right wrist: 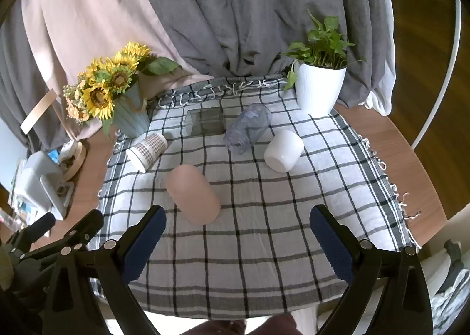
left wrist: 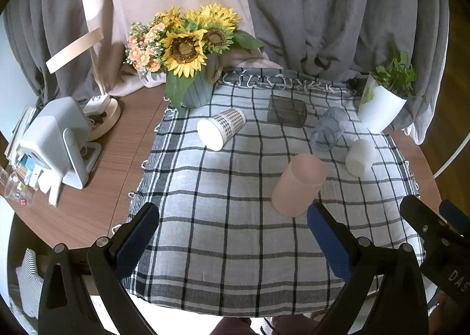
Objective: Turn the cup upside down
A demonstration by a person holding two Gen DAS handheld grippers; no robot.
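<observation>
Tongs both spread apart, gripping nothing: left tongs (left wrist: 233,236), right tongs (right wrist: 238,239). Smooth pink plastic cup (left wrist: 298,185) lies on its side on checked cloth (left wrist: 223,252), just beyond, near left tongs' right finger, ahead-left of right tongs.

Both wrist cams, prob. same cloth (left wrist: 235,246).

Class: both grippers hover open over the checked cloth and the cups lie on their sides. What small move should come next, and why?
Probably ease the right gripper forward and slightly left toward the pink cup. It lies on its side nearest to the fingers, nothing is held yet, and no other cup blocks the way.
</observation>
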